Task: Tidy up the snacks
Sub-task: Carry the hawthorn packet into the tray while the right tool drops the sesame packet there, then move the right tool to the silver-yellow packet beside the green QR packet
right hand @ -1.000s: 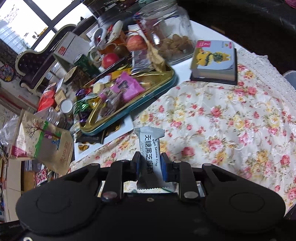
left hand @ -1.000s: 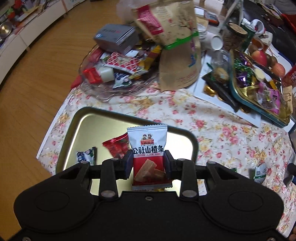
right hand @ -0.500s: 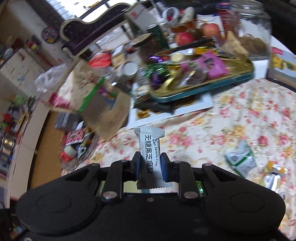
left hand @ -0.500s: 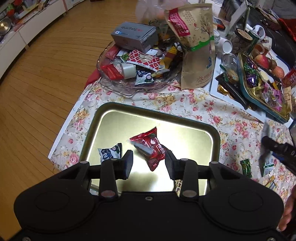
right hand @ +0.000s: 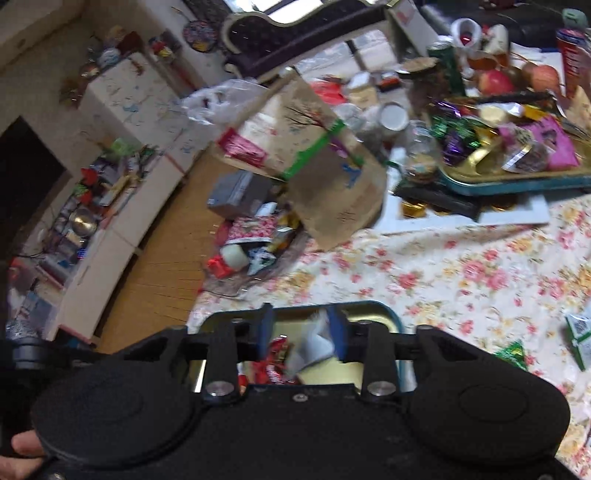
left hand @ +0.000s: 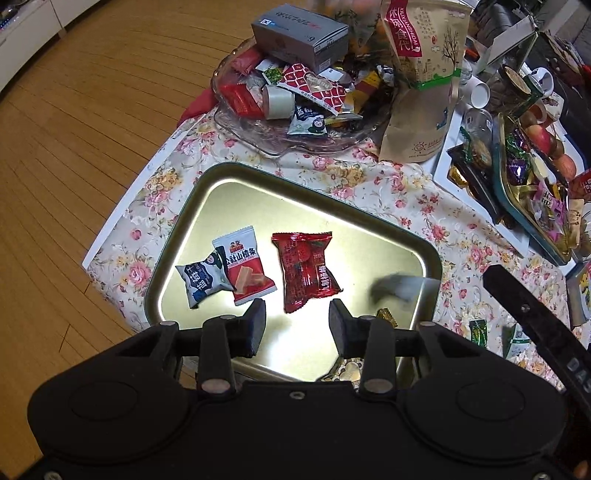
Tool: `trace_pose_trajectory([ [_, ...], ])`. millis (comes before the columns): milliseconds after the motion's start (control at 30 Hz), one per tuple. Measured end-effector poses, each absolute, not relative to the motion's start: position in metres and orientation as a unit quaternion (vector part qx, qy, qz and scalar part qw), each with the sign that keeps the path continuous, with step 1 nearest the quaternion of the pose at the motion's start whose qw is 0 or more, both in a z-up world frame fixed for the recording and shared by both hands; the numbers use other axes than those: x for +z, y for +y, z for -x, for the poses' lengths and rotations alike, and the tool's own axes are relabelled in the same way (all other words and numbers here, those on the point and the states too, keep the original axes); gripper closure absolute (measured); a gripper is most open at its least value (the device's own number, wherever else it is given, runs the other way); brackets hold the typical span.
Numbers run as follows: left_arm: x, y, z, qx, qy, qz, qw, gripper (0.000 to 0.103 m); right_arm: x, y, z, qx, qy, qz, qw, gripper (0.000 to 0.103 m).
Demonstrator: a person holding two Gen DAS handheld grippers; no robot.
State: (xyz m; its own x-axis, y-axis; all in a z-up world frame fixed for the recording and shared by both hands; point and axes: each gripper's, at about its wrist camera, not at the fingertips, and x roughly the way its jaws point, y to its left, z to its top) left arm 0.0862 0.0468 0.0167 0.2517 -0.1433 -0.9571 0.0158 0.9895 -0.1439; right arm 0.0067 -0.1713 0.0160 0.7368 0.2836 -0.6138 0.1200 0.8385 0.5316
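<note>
Hanging over the tray: the left gripper [left hand: 295, 317] has its jaws wide apart and nothing in them.
Right gripper: the right gripper [right hand: 301, 330] has its jaws apart too. A white packet [right hand: 314, 345] shows as a blur between them, close to the right-side pad. It looks let go, but the blur hides whether it touches the pad.
Gold tray: the gold tray [left hand: 258, 206] lies right under both grippers, on the flowered cloth [left hand: 406, 199].
Snacks in the tray: a blue-and-white packet [left hand: 201, 282] and a red-and-white packet [left hand: 245, 266] lie touching each other. A red packet [left hand: 306, 266] lies beside them, a little apart.
Done so far: three snacks are in the tray, and the white one is likely landing as the fourth.
Left to do: plenty, it seems. Two small green packets [left hand: 478, 330] lie on the cloth near the tray. A little gold candy [left hand: 386, 315] sits at the tray's near edge.
Glass dish: the glass dish [left hand: 258, 136] behind the tray is heaped with more snacks, with a grey box [left hand: 299, 33] on top.
Brown paper bag: the brown paper bag [left hand: 421, 81] stands next to the dish and could tip if bumped.
Far side: a blue-rimmed tray [left hand: 532, 221] full of sweets sits well away from the gold tray.
In the way: the two grippers are close together, so they could knock each other.
</note>
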Motion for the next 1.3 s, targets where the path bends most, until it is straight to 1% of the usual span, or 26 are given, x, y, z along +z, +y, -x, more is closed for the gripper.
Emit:
trace_pose_trajectory([
  [100, 0.018, 0.041, -0.086, -0.054, 0.608, 0.047, 0.791, 0.056, 0.025, -0.169, -0.002, 0.059, 0.342, -0.270, 0.898, 0.061],
  [233, 0.018, 0.030, -0.084, -0.063, 0.607, 0.034, 0.791, 0.056, 0.029, -0.174, 0.001, 0.037, 0.339, -0.252, 0.906, 0.061],
  [767, 0.014, -0.048, -0.065, -0.110, 0.604, -0.041, 0.788, 0.056, 0.006, -0.248, 0.013, -0.110, 0.408, -0.275, 0.864, 0.061],
  [1033, 0.003, -0.103, -0.053, -0.152, 0.610, -0.095, 0.772, 0.056, -0.002, -0.300, 0.039, -0.164, 0.420, -0.300, 0.841, 0.061],
  [1300, -0.012, -0.147, -0.036, -0.184, 0.628, -0.127, 0.745, 0.056, -0.013, -0.351, 0.075, -0.210, 0.429, -0.331, 0.814, 0.061],
])
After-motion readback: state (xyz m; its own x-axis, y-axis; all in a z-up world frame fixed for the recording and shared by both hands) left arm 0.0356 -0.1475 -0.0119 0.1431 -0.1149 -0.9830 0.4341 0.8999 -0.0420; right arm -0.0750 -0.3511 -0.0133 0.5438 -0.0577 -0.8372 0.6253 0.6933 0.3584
